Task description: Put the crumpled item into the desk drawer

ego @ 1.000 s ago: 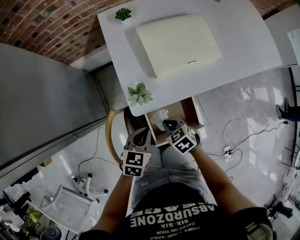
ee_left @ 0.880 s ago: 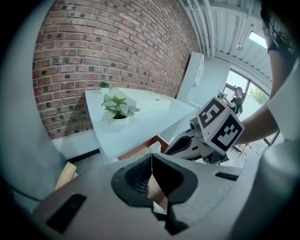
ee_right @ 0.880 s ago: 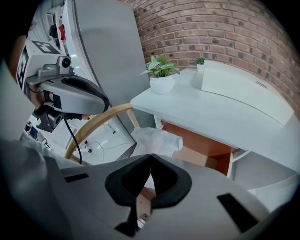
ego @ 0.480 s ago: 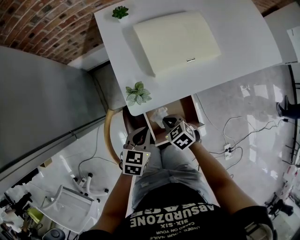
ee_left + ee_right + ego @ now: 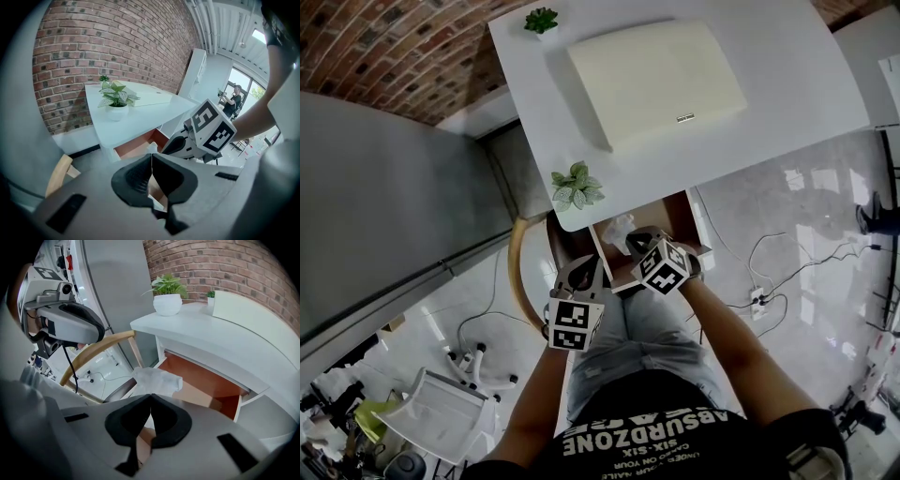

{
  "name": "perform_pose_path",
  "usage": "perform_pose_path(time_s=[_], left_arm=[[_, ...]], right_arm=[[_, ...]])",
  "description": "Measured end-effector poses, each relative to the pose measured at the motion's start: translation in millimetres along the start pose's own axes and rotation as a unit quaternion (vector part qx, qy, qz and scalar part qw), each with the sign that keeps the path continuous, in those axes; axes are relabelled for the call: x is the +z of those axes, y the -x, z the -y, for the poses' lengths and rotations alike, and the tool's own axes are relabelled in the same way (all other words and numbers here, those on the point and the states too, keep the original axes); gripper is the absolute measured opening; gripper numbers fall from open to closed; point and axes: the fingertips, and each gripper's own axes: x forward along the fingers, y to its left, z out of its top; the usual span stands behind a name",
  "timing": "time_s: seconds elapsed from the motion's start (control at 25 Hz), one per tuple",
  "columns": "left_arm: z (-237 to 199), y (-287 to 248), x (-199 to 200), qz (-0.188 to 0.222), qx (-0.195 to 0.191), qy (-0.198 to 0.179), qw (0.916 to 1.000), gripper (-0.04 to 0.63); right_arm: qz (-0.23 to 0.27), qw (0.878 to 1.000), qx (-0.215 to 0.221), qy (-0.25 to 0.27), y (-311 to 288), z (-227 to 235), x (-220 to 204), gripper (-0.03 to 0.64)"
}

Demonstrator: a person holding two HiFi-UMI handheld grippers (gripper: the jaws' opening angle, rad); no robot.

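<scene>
A crumpled white item (image 5: pixel 157 379) sits at the near left corner of the open desk drawer (image 5: pixel 201 380), just past my right gripper (image 5: pixel 150 397), whose jaws are shut on its lower edge. From the head view the crumpled item (image 5: pixel 619 228) is in the drawer (image 5: pixel 675 211) under the white desk's (image 5: pixel 787 103) front edge, with my right gripper (image 5: pixel 636 242) at it. My left gripper (image 5: pixel 581 272) hangs to the left of the drawer, shut and holding nothing. The left gripper view shows its jaws (image 5: pixel 151 157) closed before the drawer (image 5: pixel 140 145).
A cream flat case (image 5: pixel 656 80) lies on the desk. A potted plant (image 5: pixel 577 187) stands at the desk's front left corner and a small one (image 5: pixel 541 19) at the back. A curved wooden chair back (image 5: pixel 517 272) is left of the drawer. Cables cross the floor (image 5: pixel 759 281).
My right gripper has edged a little forward toward the drawer. The left gripper has stayed where it was.
</scene>
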Motion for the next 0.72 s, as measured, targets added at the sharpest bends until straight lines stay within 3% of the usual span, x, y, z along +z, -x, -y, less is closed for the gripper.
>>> perform_pose_path(time_s=[0.72], left_arm=[[-3.6,-11.6,-11.3,-0.011,-0.001,0.006,0.9999,0.006]], right_arm=[[-0.038,0.997,0.008,0.069,-26.0,-0.4,-14.9,-0.002]])
